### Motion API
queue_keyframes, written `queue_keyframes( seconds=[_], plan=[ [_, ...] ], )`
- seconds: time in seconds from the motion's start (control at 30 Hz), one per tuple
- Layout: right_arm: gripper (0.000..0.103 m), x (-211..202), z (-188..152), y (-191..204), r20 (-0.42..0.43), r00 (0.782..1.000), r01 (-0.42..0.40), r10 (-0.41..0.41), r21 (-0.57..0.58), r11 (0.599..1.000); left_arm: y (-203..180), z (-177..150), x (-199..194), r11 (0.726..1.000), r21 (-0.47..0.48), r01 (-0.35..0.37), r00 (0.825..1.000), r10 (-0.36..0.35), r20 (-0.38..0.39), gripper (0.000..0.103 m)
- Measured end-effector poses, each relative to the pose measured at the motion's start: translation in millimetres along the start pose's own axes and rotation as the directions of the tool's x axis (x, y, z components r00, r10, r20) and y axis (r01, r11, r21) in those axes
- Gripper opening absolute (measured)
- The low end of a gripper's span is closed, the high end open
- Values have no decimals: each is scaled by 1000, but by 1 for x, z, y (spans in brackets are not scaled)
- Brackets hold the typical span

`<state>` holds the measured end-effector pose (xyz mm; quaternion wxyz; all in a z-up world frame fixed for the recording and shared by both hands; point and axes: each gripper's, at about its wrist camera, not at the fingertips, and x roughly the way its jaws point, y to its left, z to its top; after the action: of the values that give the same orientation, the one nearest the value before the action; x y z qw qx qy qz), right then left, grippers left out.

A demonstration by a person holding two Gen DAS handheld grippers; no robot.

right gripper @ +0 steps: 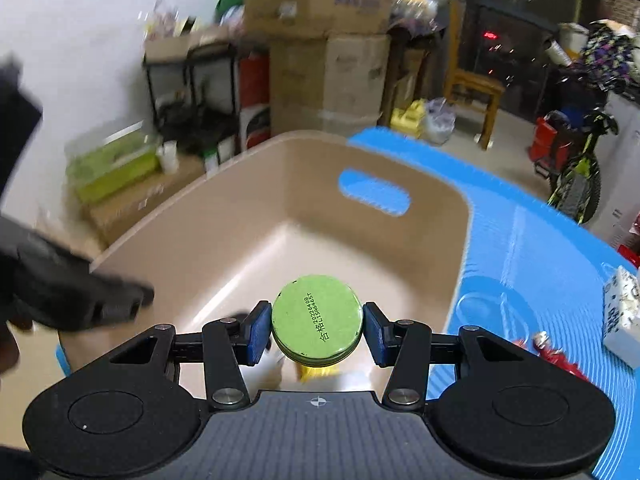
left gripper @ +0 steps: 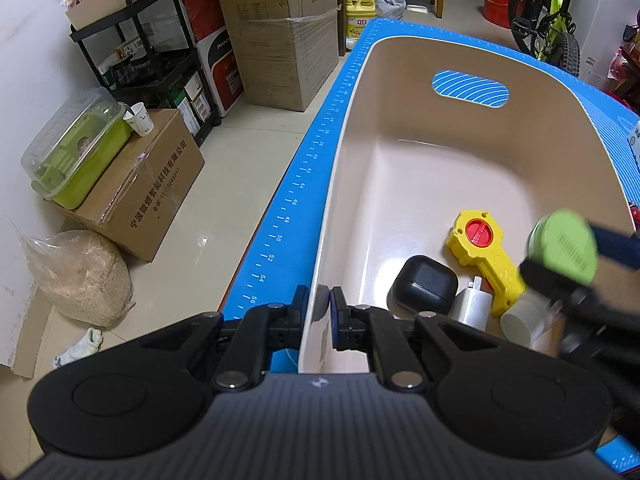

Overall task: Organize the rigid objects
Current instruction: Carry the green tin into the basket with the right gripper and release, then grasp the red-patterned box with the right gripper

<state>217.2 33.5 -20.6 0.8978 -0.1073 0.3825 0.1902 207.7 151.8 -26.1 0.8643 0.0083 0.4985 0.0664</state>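
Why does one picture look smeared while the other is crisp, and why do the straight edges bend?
Right wrist view: the room and the beige plastic bin are smeared, yet the round green tin between the right gripper pads stays sharp. Left wrist view: crisp, only that tin is blurred. Both: the fisheye lens bows the blue mat edges.

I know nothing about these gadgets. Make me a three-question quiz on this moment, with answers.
1. True or false: the left gripper pinches the beige bin's wall.
2. What does the right gripper hold?
A. green round tin
B. yellow toy
C. black case
3. Which colour is the mat under the bin?

Key:
1. True.
2. A, the green round tin; the yellow toy and black case lie in the bin.
3. Blue.
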Motion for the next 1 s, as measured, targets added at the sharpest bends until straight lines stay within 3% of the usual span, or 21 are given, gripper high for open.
queue_keyframes(
  seconds=[0.1, 0.23, 0.43, 0.57, 0.73, 1.0],
  plan=[
    [54, 8, -6, 4, -52, 999, -11, 10, -9, 1000, 0, 0, 0, 1000, 0, 0, 1000, 0, 0, 13],
    [58, 8, -9, 9, -52, 999, -5, 3, -36, 999, 0, 0, 0, 1000, 1, -1, 1000, 1, 0, 13],
    [73, -9, -3, -14, -2, 1000, -13, 14, 55, 998, -1, 0, 1, 1000, 1, -1, 1000, 1, 0, 13],
    [74, -31, 4, -40, 57, 998, -6, -1, 123, 992, -1, 0, 1, 1000, 1, -1, 1000, 1, 0, 13],
    [76, -51, 6, -77, 117, 991, 43, -67, 193, 980, 0, 0, 1, 1000, 0, -1, 1000, 1, 0, 13],
    [76, -42, -17, -134, 80, 982, 147, -171, 244, 959, 0, 0, 1, 1000, 0, -1, 1000, 1, 0, 13]
  ],
)
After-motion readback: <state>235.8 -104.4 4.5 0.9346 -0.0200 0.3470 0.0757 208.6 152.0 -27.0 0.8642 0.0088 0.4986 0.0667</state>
